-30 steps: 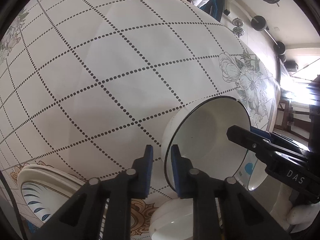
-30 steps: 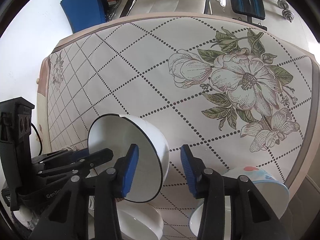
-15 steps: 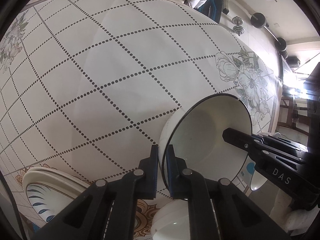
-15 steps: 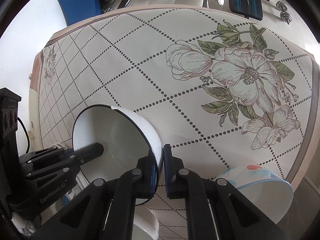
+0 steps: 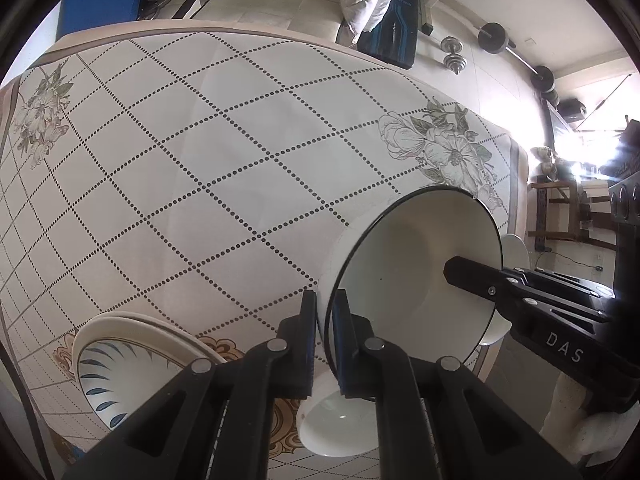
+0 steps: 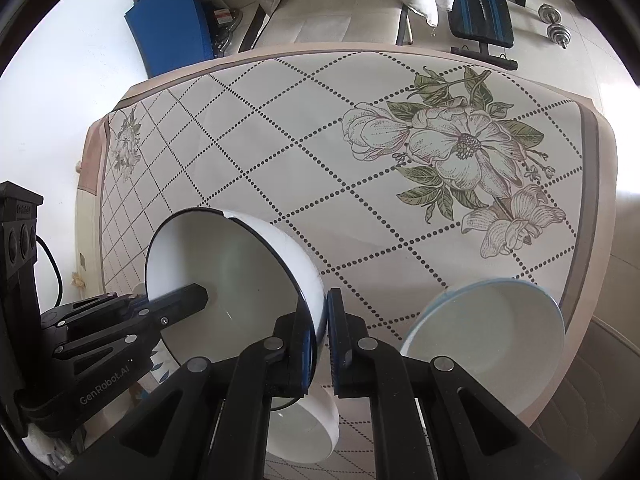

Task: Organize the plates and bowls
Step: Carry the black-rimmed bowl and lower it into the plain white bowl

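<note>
Both claws clamp one black-rimmed bowl (image 5: 412, 280) by opposite rims: left gripper (image 5: 325, 336) at 6 o'clock, right gripper (image 6: 325, 336) likewise. Lift evenly, keep level, lower into white bowl (image 5: 336, 424) below.

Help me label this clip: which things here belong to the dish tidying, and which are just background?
Job:
black-rimmed bowl, pinched by left claw and right claw
small white bowl
blue-patterned plates
blue-rimmed bowl

Background:
dumbbell
barbell
blue bench pad
</note>
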`<state>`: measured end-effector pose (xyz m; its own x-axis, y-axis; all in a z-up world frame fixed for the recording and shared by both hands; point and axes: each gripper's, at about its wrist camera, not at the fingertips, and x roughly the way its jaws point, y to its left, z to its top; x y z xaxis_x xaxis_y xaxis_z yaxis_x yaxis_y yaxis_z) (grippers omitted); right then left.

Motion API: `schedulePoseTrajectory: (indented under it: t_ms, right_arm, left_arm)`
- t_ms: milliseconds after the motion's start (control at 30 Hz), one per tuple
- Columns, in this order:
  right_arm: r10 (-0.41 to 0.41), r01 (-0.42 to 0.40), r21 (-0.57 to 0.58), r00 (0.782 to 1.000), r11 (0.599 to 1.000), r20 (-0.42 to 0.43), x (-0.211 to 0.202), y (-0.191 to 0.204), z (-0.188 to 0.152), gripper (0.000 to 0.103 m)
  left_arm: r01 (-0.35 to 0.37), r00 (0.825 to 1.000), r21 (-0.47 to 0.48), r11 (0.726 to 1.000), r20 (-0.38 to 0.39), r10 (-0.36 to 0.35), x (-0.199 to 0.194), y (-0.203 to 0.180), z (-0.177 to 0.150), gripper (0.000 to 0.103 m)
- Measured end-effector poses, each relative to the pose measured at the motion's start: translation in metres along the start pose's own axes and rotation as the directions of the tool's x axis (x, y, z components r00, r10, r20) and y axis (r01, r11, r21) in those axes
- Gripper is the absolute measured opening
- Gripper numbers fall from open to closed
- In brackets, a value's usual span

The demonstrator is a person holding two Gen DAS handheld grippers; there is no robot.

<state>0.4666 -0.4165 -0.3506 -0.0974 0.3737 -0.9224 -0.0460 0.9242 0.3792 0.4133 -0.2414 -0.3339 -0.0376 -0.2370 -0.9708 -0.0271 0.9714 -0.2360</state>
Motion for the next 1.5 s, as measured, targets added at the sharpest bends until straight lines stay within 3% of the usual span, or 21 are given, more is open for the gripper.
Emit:
schedulePoseTrajectory:
  t_ms: [400,733,933,1500]
  right_arm:
    - [-0.006,0.004,0.045,0.999,0.999,0.035,-0.029,0.001,-0.069,0.008]
    - [0.002,-0.002,0.080,1.000,0.997,-0.005,-0.013,0.000,-0.119,0.008]
    - [-0.015,0.018,0.083,0.999,0.996,-0.042,0.008,0.000,-0.136,0.008]
    - [-0.008,0.022,0.110,0.991,0.994,-0.132,0.046,-0.004,-0.153,0.008]
  left_arm:
    - [0.013,1.000,0.065,0.998,-0.016,-0.012,-0.012,-0.017,-0.044,0.006]
    - [0.001,0.996,0.085,0.996,-0.091,0.007,0.001,-0.012,-0.082,0.006]
    - [-0.017,0.989,0.084,0.996,-0.145,0.029,0.019,-0.008,-0.092,0.006]
    - [-0.091,0.978,0.134,0.987,-0.177,0.114,0.043,-0.014,-0.105,0.006]
